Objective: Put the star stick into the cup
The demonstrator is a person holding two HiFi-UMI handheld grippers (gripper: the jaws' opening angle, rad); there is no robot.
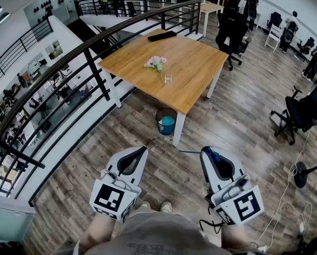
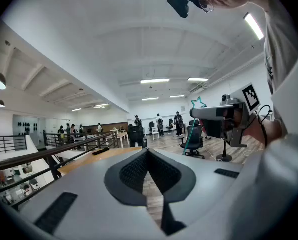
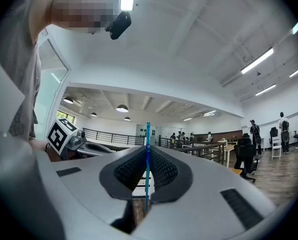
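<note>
A thin blue star stick (image 3: 148, 156) stands upright between the pads of my right gripper (image 3: 147, 149), which is shut on it. In the left gripper view the stick's teal star (image 2: 198, 103) shows above the right gripper (image 2: 224, 116). The head view shows both grippers held low over the floor, the left gripper (image 1: 143, 149) and the right gripper (image 1: 205, 150), far from the table. A small clear cup (image 1: 168, 77) stands on the wooden table (image 1: 195, 62) next to a bunch of pale flowers (image 1: 156, 62). My left gripper (image 2: 148, 151) is shut with nothing in it.
A blue bin (image 1: 166, 121) sits on the floor by the table's near leg. A black railing (image 1: 89, 62) runs along the left over a drop. A flat black object (image 1: 161, 35) lies at the table's far edge. Office chairs (image 1: 302, 113) and people stand to the right.
</note>
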